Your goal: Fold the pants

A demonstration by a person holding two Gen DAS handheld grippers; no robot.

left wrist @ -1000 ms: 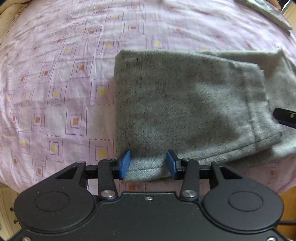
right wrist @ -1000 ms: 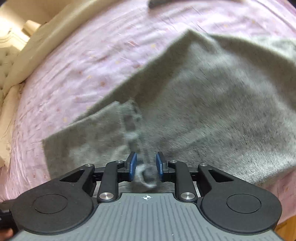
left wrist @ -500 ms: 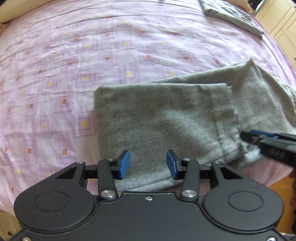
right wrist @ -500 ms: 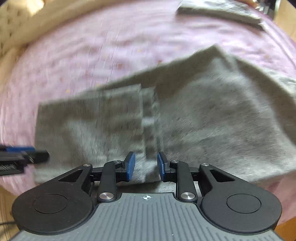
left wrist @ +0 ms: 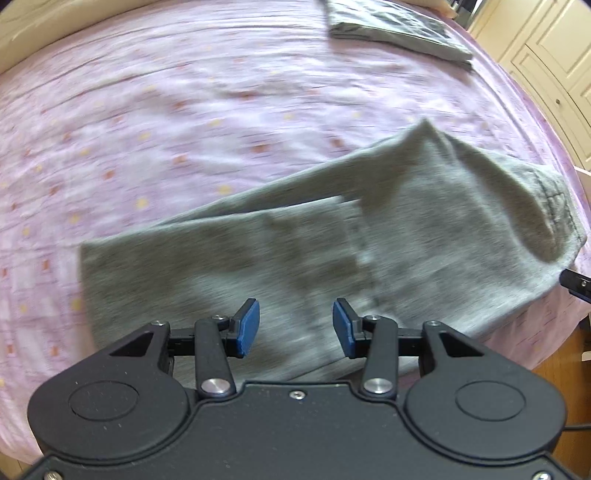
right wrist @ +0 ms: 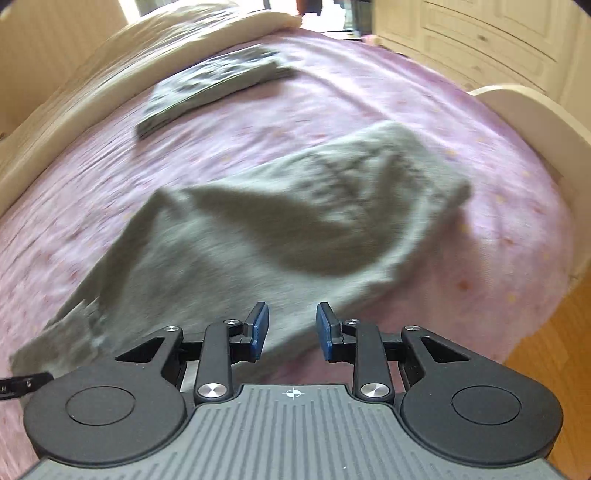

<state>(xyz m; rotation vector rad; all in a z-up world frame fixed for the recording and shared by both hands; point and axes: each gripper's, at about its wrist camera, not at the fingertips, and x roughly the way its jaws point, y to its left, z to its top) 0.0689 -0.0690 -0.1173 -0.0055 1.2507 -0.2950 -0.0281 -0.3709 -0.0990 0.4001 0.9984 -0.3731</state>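
daylight, bright | motion blur both views | fisheye-bent edges

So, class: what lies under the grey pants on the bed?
The grey pants lie on the pink patterned bedsheet, their folded-over leg on top. The sheet and lower layers beneath stay hidden.

Motion blur smears the grey pants (left wrist: 369, 251) and the bedsheet (left wrist: 147, 110) pattern, and the folded garment (left wrist: 399, 29) is cut off at the top edge.
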